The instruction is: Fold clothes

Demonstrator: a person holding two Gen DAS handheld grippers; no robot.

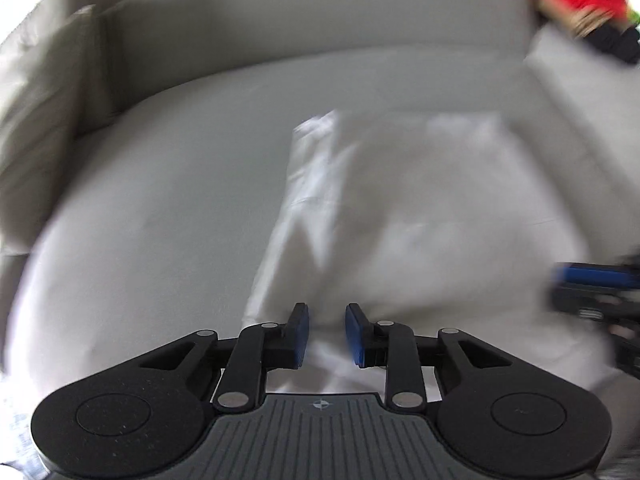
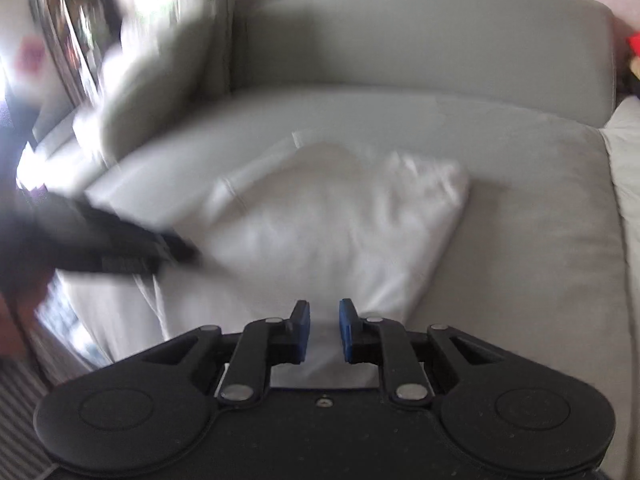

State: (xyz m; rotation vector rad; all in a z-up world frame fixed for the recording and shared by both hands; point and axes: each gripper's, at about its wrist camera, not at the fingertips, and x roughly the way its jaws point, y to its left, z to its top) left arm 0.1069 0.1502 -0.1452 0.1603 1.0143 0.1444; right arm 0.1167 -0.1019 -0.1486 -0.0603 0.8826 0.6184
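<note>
A white garment (image 1: 392, 216) lies partly folded on the light grey sofa seat (image 1: 160, 200), blurred by motion. My left gripper (image 1: 326, 334) hovers over its near edge, open, with only white cloth showing behind the gap between the blue pads. The right gripper shows as a dark blurred shape at the right edge of the left wrist view (image 1: 600, 296). In the right wrist view the same garment (image 2: 340, 220) spreads ahead of my right gripper (image 2: 324, 330), which stands open above its near hem. The left gripper (image 2: 132, 248) is a dark smear on the left over the cloth.
The sofa backrest (image 2: 420, 40) runs along the far side and a grey cushion (image 2: 168, 80) leans at the left corner. A red and dark pile (image 1: 588, 8) sits at the far right. Another white cushion or cloth (image 2: 628, 160) borders the seat's right side.
</note>
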